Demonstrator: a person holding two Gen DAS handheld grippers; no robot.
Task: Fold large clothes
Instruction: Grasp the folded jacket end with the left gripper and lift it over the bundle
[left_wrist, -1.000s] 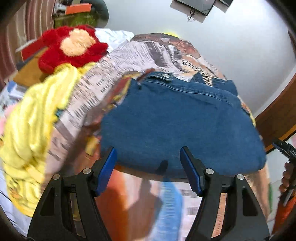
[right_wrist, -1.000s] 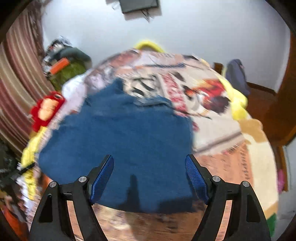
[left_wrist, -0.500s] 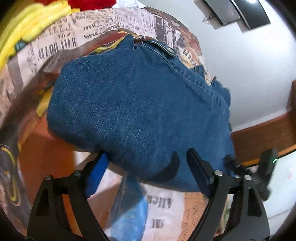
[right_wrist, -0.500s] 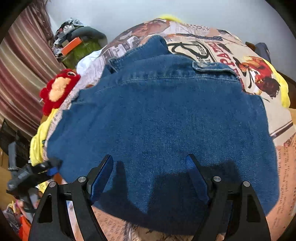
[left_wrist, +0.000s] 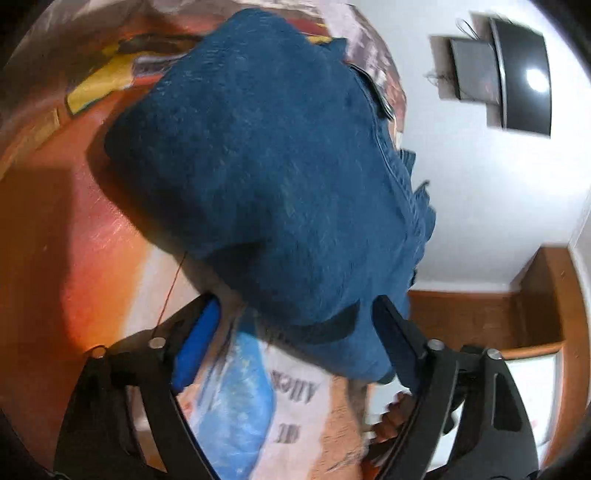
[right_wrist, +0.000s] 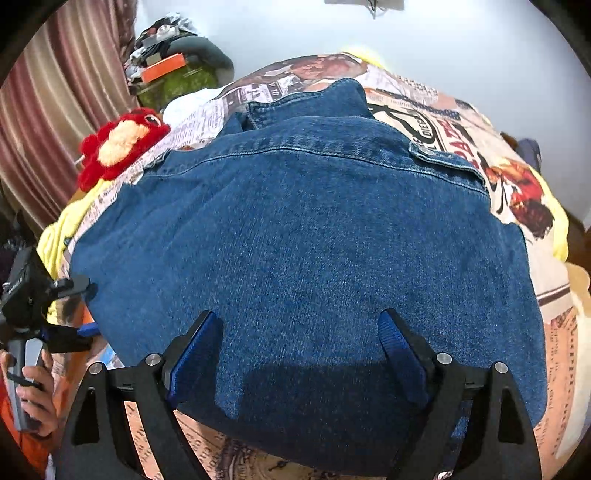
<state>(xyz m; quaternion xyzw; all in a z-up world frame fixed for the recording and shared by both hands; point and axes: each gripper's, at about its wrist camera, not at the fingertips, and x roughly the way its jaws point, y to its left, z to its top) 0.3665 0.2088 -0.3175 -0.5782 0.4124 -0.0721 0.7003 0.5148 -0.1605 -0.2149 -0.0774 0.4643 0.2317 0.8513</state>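
So the denim jacket is lying folded on the bed's printed newspaper-style blanket, taking up most of the middle and reaching the near edge. The right tool hangs over the jacket's near hem, fingers spread wide, nothing between them. The left tool sits at the jacket's left edge, also spread apart, gripping nothing. A red plush toy sits by the bed's far left edge.
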